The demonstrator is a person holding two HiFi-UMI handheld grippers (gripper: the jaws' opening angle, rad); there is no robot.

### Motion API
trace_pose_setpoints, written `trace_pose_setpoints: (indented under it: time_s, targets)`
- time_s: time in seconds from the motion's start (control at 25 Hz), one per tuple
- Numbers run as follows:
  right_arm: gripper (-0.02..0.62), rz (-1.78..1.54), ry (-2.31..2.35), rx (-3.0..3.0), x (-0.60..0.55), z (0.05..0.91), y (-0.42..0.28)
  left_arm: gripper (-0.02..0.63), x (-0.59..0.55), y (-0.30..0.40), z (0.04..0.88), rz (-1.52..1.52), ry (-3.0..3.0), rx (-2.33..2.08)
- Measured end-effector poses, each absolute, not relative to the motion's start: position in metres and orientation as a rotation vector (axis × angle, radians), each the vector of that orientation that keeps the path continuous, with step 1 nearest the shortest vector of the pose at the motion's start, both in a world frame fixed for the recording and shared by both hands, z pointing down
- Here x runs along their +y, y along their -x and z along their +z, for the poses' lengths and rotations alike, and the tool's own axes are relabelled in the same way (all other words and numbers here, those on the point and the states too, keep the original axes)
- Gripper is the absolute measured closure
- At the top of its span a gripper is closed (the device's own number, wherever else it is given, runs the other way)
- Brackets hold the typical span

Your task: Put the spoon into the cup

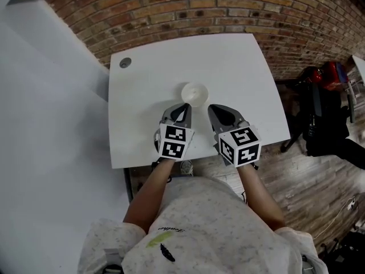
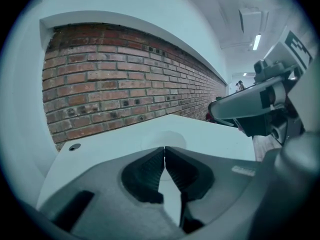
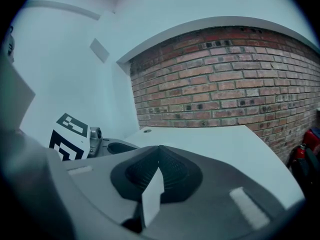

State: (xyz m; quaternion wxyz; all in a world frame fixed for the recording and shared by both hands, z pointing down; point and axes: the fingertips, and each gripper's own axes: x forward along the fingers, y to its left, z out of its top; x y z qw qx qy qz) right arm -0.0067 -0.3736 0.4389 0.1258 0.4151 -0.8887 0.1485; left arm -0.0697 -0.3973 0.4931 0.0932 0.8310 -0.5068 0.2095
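A white cup [image 1: 194, 94] stands upright on the white table [image 1: 239, 67], just beyond both gripper tips. In the left gripper view the cup [image 2: 165, 138] shows only as a faint pale rim past the jaws. No spoon shows in any view. My left gripper [image 1: 185, 106] [image 2: 164, 149] is shut with nothing between its jaws, its tip just short of the cup on the near left. My right gripper [image 1: 215, 108] [image 3: 159, 148] is also shut and empty, slightly right of the cup. The two grippers lie side by side near the table's front edge.
A round cable hole [image 1: 125, 63] sits at the table's far left corner. A brick wall [image 1: 228, 4] runs behind the table, and a pale wall [image 1: 45, 96] closes the left side. Red and black gear [image 1: 325, 96] stands on the wooden floor to the right.
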Motion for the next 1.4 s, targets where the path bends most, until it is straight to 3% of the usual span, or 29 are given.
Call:
trace_pose_setpoints:
  time_s: [0.64,0.92,1.4]
  targets:
    - [0.584,0.464,-1.218,-2.563,-0.381,0.452,0.004,0.597,-0.405,0.063,0.511,0.668,-2.491,-1.453]
    - [0.584,0.467,-1.213,-2.568,-0.378,0.449,0.001,0.551,-0.403,0.057,0.506,0.645,-2.508,-1.442]
    - [0.584,0.453,-1.189,-2.600,-0.363,0.441,0.000,0.549,-0.383,0.066,0.481,0.582,-2.483,-1.520]
